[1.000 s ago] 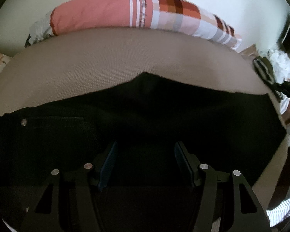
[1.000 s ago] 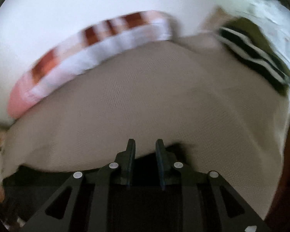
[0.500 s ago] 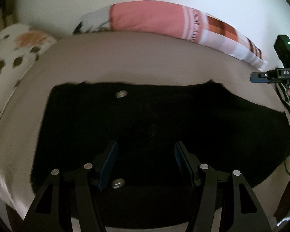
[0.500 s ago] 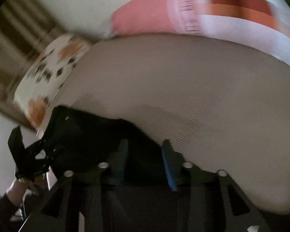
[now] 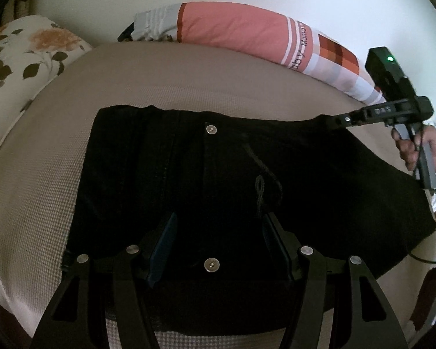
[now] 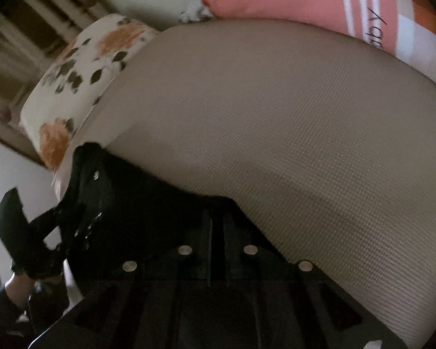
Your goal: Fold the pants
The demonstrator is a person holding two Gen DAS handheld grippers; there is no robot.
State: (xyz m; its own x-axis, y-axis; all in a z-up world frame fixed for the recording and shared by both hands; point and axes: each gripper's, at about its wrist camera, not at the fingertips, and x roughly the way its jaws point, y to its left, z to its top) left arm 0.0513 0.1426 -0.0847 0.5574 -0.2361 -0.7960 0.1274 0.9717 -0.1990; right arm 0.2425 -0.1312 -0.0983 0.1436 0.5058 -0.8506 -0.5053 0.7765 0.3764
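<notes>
The black pants [image 5: 218, 180] lie spread flat on the beige bed cover, with a metal button near the far edge and one near the front. My left gripper [image 5: 218, 244] hovers open over the near part of the pants, its blue-padded fingers apart and empty. My right gripper [image 5: 338, 122] shows in the left wrist view, pinching the far right edge of the pants. In the right wrist view its fingers [image 6: 216, 226] stand close together on the dark cloth [image 6: 136, 203].
A pink and checked pillow [image 5: 247, 35] lies along the far wall. A floral pillow [image 5: 23, 58] sits at the far left. The beige bed cover [image 6: 276, 133] stretches beyond the pants. The other hand-held gripper [image 6: 23, 232] shows at the left of the right wrist view.
Both cameras swung left. The left gripper drew back, so the whole pants now show. The right gripper stayed closed on the pants edge.
</notes>
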